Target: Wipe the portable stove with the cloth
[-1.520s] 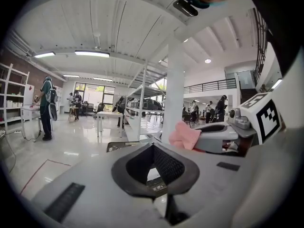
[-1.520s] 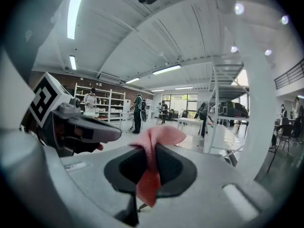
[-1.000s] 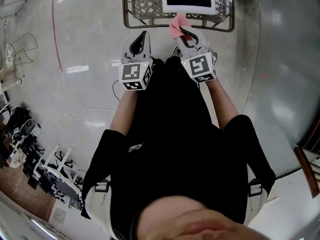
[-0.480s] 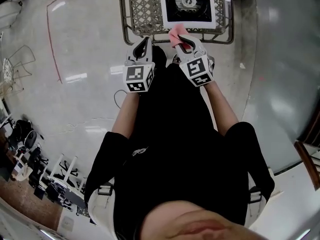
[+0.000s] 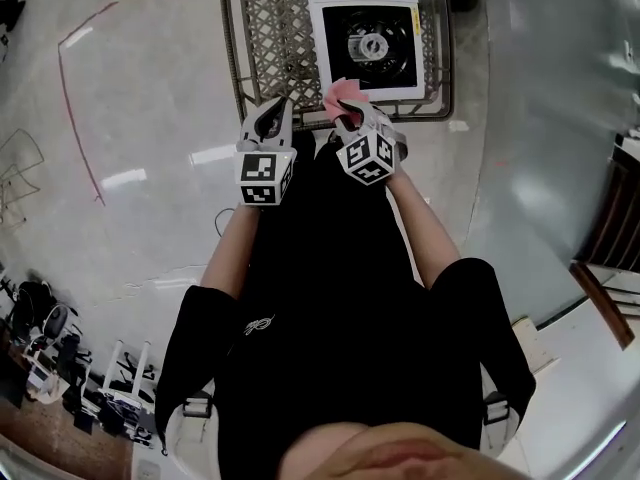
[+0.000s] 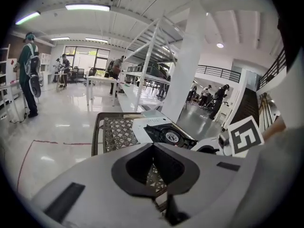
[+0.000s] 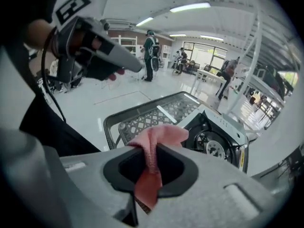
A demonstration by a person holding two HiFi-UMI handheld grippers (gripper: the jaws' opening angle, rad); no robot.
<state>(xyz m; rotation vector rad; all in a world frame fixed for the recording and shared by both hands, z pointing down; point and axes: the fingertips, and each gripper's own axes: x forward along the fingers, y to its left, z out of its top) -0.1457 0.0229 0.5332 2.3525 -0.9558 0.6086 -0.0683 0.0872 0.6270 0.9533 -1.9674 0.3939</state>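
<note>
A white portable stove [image 5: 365, 36] with a black burner sits on a wire mesh table [image 5: 272, 28]. My right gripper [image 5: 345, 116] is shut on a pink cloth [image 5: 344, 93], which pokes out above the stove's near edge. Its jaws have just been opening a little, and the cloth [image 7: 159, 137] is still pinched between them, in front of the stove [image 7: 216, 139]. My left gripper [image 5: 274, 110] hovers over the mesh at the table's near edge, left of the stove. Its jaws meet with nothing between them [image 6: 153, 148], and the stove [image 6: 164, 133] lies ahead to the right.
The mesh table [image 7: 142, 115] stands on a glossy pale floor with a red line [image 5: 75, 108]. Racks of gear [image 5: 60, 358] sit at the lower left. Several people and white tables [image 6: 102, 82] are far off, and a white pillar [image 6: 187, 70] rises behind the table.
Both grippers have moved forward and down toward the table. The cloth went from the table's near rim to the stove's near edge, and the whole stove has come into view.
</note>
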